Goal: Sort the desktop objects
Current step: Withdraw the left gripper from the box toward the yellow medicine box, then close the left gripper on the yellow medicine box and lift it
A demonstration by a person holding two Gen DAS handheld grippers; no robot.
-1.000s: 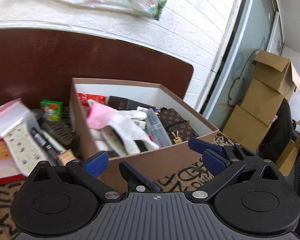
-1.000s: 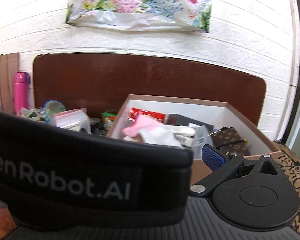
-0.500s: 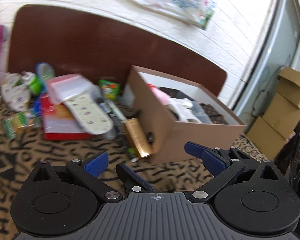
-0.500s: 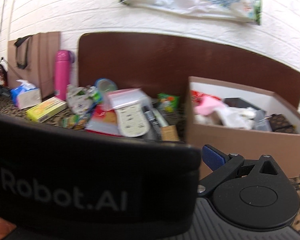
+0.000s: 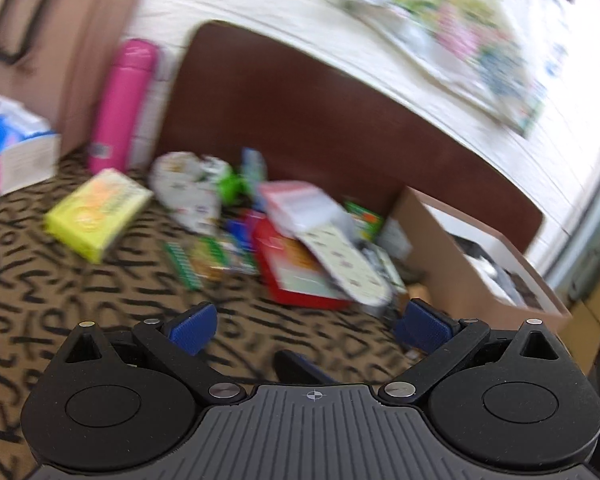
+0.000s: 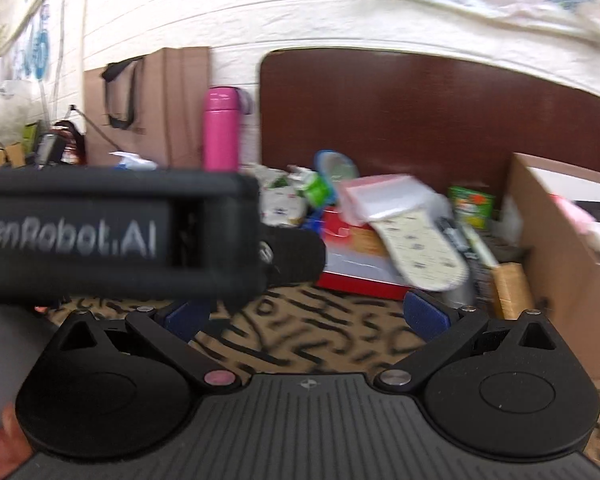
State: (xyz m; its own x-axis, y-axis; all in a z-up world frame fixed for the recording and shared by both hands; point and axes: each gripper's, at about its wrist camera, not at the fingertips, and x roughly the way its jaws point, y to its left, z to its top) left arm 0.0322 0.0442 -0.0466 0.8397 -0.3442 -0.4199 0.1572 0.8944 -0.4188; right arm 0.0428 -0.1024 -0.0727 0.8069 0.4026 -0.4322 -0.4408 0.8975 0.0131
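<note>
A blurred pile of small items lies on the patterned tabletop (image 5: 80,312): a red flat box (image 5: 296,272), a white spotted insole (image 5: 344,260) on top of it, a green carton (image 5: 364,220) and a yellow box (image 5: 100,212). A cardboard box (image 5: 480,264) holding sorted items stands at the right. My left gripper (image 5: 308,326) is open and empty, short of the pile. In the right wrist view my right gripper (image 6: 306,316) is also open and empty, near the red flat box (image 6: 356,268) and insole (image 6: 420,248). The left gripper's black body (image 6: 100,236) blocks that view's left half.
A pink bottle (image 5: 124,108), a tissue box (image 5: 12,152) and a brown paper bag (image 5: 40,48) stand at the back left against the white wall. A dark wooden board (image 6: 420,112) rises behind the pile. A gold-brown tube (image 6: 512,292) lies beside the cardboard box (image 6: 568,272). A hand (image 6: 0,452) shows at bottom left.
Both views have swung left, away from the cardboard box and over to the pile and pink bottle. The left gripper's body has shifted aside, so both right fingers now show.
</note>
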